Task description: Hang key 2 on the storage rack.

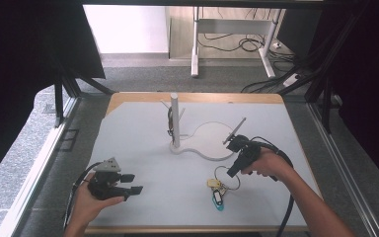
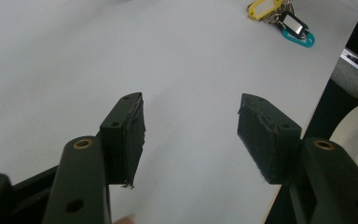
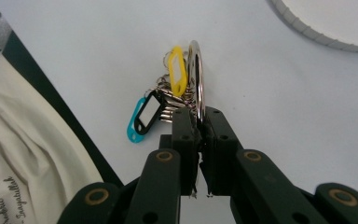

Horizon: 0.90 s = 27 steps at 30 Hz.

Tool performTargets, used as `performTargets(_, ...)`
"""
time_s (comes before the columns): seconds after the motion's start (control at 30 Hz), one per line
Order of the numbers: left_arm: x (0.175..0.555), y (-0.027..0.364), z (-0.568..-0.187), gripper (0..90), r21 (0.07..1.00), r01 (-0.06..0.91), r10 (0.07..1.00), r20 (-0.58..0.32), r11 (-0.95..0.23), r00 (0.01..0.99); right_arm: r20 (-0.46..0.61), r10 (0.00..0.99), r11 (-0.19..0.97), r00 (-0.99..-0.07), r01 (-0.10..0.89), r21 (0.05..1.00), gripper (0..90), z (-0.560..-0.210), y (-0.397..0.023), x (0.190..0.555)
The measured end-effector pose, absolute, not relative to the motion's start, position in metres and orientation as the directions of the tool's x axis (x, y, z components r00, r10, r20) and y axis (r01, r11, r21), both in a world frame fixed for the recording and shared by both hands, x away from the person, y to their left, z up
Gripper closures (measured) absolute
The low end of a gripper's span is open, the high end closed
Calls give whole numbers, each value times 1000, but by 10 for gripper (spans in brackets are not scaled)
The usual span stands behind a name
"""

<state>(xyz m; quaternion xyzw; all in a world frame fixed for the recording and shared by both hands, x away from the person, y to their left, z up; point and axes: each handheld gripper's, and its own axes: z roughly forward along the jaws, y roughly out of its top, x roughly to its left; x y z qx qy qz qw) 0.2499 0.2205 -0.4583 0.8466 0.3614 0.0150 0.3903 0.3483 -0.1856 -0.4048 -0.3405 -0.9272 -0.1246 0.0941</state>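
**Desk:** What's at the left of the bench [image 1: 143, 133]?

**Operator:** My left gripper [image 1: 131, 183], at about seven o'clock on the white top. I've got its fingers [image 2: 123, 135] spread wide with nothing between them, bare surface beneath.

**Desk:** And the middle?

**Operator:** A white peg stand [image 1: 174, 121] rises upright at twelve o'clock, on a round-lobed base [image 1: 212, 140] that runs out toward one o'clock.

**Desk:** The right?

**Operator:** My right gripper [image 1: 231, 173], at about four o'clock, fingers [image 3: 186, 135] closed on the big metal ring [image 3: 196, 79] of a key bunch. The yellow tag [image 3: 177, 70] and the teal tag [image 3: 135, 127] trail below the ring, near five o'clock, just beside the base's near edge.
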Motion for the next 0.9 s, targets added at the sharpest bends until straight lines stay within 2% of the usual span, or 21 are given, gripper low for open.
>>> performTargets(0.43, 250, 220, -459, 418, 668, 600, 623, -254, -440, 739, 265, 572, 754, -777, 624, 203, 838, -367, -194, 350)
performTargets(0.9, 250, 221, -459, 418, 674, 598, 624, -254, -434, 739, 195, 580, 763, -791, 611, 210, 839, -325, -197, 349)
